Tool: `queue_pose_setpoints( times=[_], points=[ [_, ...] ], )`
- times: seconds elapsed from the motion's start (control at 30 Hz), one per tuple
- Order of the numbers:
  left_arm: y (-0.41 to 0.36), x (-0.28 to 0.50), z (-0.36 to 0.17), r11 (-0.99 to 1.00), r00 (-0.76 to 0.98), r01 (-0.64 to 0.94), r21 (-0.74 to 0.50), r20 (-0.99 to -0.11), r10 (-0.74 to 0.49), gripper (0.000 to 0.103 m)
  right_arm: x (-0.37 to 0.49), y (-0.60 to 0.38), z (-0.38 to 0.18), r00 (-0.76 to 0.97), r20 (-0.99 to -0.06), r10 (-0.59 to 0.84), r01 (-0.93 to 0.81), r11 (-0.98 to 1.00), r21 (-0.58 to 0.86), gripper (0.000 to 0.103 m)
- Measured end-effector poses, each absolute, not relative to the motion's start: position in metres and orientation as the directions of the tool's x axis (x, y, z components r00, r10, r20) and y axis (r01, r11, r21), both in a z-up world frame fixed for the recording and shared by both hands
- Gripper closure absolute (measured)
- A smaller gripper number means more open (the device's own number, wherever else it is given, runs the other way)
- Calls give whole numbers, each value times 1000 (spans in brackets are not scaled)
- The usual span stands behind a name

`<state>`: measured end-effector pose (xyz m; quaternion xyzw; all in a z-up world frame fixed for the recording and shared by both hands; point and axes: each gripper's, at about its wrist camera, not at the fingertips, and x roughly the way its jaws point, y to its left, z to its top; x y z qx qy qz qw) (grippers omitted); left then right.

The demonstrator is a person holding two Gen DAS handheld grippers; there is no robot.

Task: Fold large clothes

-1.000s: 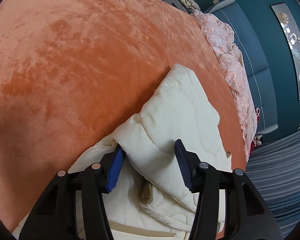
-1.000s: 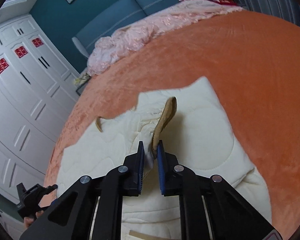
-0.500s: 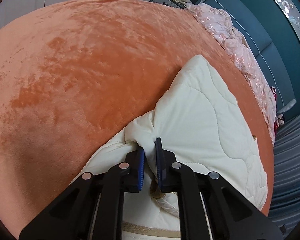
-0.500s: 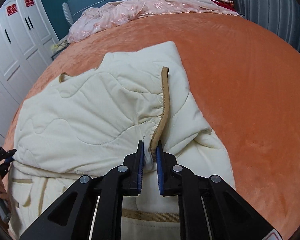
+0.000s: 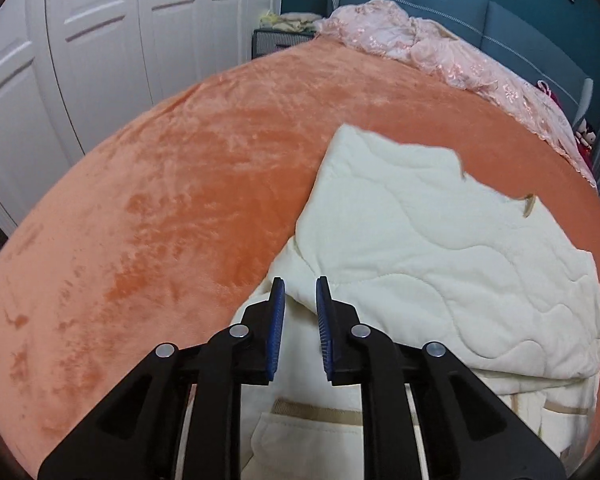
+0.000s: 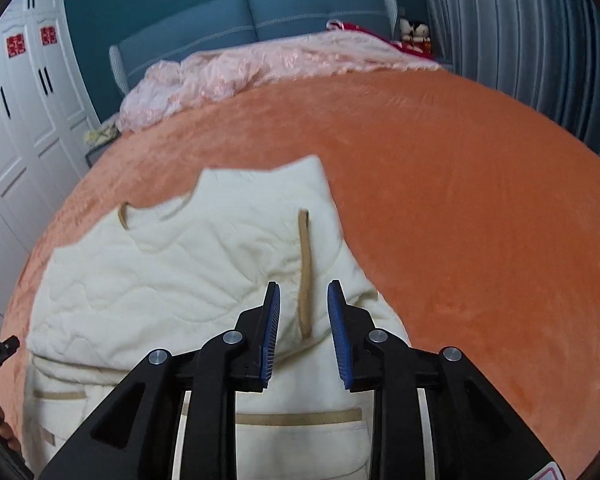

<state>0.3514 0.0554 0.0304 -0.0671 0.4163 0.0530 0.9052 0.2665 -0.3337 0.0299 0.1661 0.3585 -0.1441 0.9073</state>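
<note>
A cream quilted garment (image 5: 440, 248) with tan trim lies folded over on the orange bedspread (image 5: 160, 208); it also shows in the right wrist view (image 6: 172, 272). My left gripper (image 5: 300, 300) is open a little, its blue pads just off the garment's left folded edge, holding nothing. My right gripper (image 6: 304, 304) is open above the garment's right side, either side of a tan trim strip (image 6: 305, 268) that lies flat. A pocket with tan edging (image 6: 300, 436) lies under the right gripper.
A crumpled pink cover (image 6: 236, 72) lies along the blue headboard (image 6: 228, 28) at the far end of the bed. White wardrobe doors (image 5: 80, 60) stand on the left. Grey curtains (image 6: 532, 40) hang on the right. Orange bedspread (image 6: 480, 220) stretches right of the garment.
Both grippers carried the garment's upper part over, laid it down and let go. Their jaws, shut on fabric half a second ago, now stand apart, and the garment lies flatter.
</note>
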Motion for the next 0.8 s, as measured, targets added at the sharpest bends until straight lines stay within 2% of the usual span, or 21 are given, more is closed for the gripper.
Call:
queue_pose_setpoints(
  times=[0.1, 0.2, 0.3, 0.43, 0.57, 0.8],
  points=[
    [33, 351, 52, 989, 671, -75, -125, -740, -43, 84, 289, -305, 40, 712, -702, -6, 265, 928, 261, 77],
    [-2, 367, 45, 988, 640, -5, -155, -760, -116, 84, 315, -266, 26, 677, -730, 94, 168, 946, 277, 82],
    [-33, 378, 23, 988, 594, 41, -147, -792, -142, 84, 329, -230, 2, 628, -770, 113, 111, 966, 232, 82],
    [-61, 375, -2, 994, 577, 60, -97, -809, -113, 84, 333, -209, -28, 579, -810, 93, 84, 982, 172, 82],
    [-70, 370, -23, 997, 599, 71, -41, -797, -75, 84, 330, -204, -42, 591, -804, 68, 66, 989, 133, 83],
    [-71, 363, -35, 997, 644, 74, -26, -762, -68, 84, 323, -200, -50, 624, -780, 48, 58, 992, 108, 83]
  ],
)
